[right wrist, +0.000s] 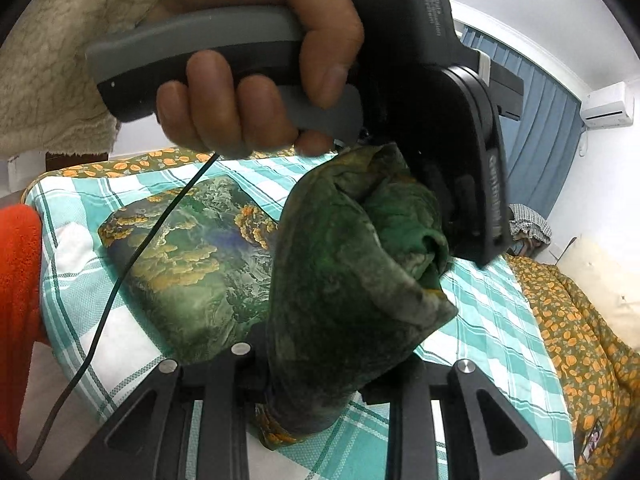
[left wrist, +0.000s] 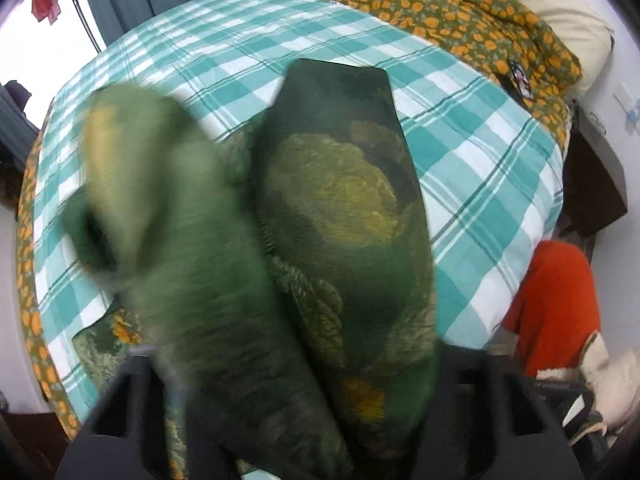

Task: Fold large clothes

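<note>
A large green garment [left wrist: 344, 184] printed with yellow-green leaves lies on the teal checked bed sheet [left wrist: 480, 168]. Part of the garment [right wrist: 192, 256] rests flat on the bed, and another part is lifted in a bunch. A hand [right wrist: 256, 80] holds my left gripper [right wrist: 436, 220], which points steeply down with its jaws closed on the bunched cloth. In the left wrist view the fabric fills the space between the fingers of the left gripper [left wrist: 304, 400], and a blurred fold hangs at the left. My right gripper [right wrist: 320, 376] is shut on a lower fold of the same garment.
An orange-flowered quilt [left wrist: 460, 12] and a cream pillow [left wrist: 552, 0] lie at the head of the bed. A person in red clothing [left wrist: 556, 304] stands at the bed's edge. A black cable [right wrist: 132, 256] drapes over the flat cloth. Blue curtains [right wrist: 540, 140] hang behind.
</note>
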Motion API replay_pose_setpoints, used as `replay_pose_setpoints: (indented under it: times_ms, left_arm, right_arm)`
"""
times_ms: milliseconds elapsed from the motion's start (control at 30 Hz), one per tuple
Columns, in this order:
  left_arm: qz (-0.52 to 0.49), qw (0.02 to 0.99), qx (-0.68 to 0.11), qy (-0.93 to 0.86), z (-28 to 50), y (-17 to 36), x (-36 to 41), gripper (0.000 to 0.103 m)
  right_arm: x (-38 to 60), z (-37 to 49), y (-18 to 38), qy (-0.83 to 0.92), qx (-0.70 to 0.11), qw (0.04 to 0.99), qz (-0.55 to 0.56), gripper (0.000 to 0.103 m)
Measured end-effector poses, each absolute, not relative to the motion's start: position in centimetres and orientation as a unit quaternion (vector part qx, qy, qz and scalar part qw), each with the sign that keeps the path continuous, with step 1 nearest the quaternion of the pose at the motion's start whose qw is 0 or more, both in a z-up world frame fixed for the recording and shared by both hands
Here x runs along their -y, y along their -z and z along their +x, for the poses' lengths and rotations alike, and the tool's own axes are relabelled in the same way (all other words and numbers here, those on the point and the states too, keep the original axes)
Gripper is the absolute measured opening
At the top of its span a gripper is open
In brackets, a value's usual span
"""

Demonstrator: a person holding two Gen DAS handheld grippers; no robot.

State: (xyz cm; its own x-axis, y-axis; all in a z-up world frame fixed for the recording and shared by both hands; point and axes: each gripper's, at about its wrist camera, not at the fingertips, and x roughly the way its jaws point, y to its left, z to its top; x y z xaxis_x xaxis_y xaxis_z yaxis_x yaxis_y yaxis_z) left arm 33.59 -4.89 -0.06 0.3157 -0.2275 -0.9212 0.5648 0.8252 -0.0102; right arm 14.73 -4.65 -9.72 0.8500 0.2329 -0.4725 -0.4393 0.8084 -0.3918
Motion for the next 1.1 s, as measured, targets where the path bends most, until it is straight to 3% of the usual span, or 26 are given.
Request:
replay_pose_setpoints:
  times_ms: [100, 200, 267, 367, 567, 600, 667, 733, 933, 1100]
  left_arm:
    - [0.140, 0.800, -0.526, 0.253, 33.8, 0.0, 4.0, 0.027]
    - [0.119, 0.810, -0.519, 0.247, 33.9, -0.2, 2.4, 0.023]
    - [0.106, 0.813, -0.518, 0.244, 34.1, -0.5, 0.8, 0.023]
    - [0.083, 0.818, -0.519, 0.235, 34.6, -0.5, -3.4, 0.023]
    - [0.014, 0.830, -0.517, 0.210, 34.9, 1.1, -12.7, 0.023]
    - [0.003, 0.831, -0.516, 0.207, 34.9, 1.5, -14.1, 0.023]
    - [-0.019, 0.834, -0.513, 0.202, 34.6, 2.4, -16.9, 0.023]
    - [-0.037, 0.835, -0.513, 0.196, 34.5, 3.4, -19.1, 0.024]
    - [-0.100, 0.819, -0.538, 0.174, 34.8, 9.2, -24.8, 0.028]
    - [-0.226, 0.787, -0.545, 0.180, 34.4, 15.6, -28.1, 0.039]
  right_arm:
    - [5.1, 15.1, 9.6, -0.177, -0.210, 0.932, -0.237, 0.029]
    - [5.5, 15.4, 9.2, -0.182, -0.224, 0.931, -0.222, 0.042]
    - [6.1, 14.9, 8.6, -0.215, -0.233, 0.927, -0.200, 0.056]
    - [8.2, 14.2, 7.4, -0.253, -0.246, 0.926, -0.135, 0.058]
    - [11.5, 18.6, 6.6, -0.247, -0.302, 0.921, -0.020, 0.057]
    - [11.2, 19.9, 6.5, -0.252, -0.307, 0.918, -0.021, 0.055]
    - [9.9, 21.8, 6.7, -0.266, -0.317, 0.910, -0.030, 0.040]
    - [8.3, 23.5, 7.3, -0.291, -0.335, 0.896, -0.025, 0.037]
    - [1.1, 27.4, 13.1, -0.363, -0.417, 0.833, -0.028, 0.036]
    - [-0.6, 28.1, 18.1, -0.342, -0.454, 0.820, -0.063, 0.033]
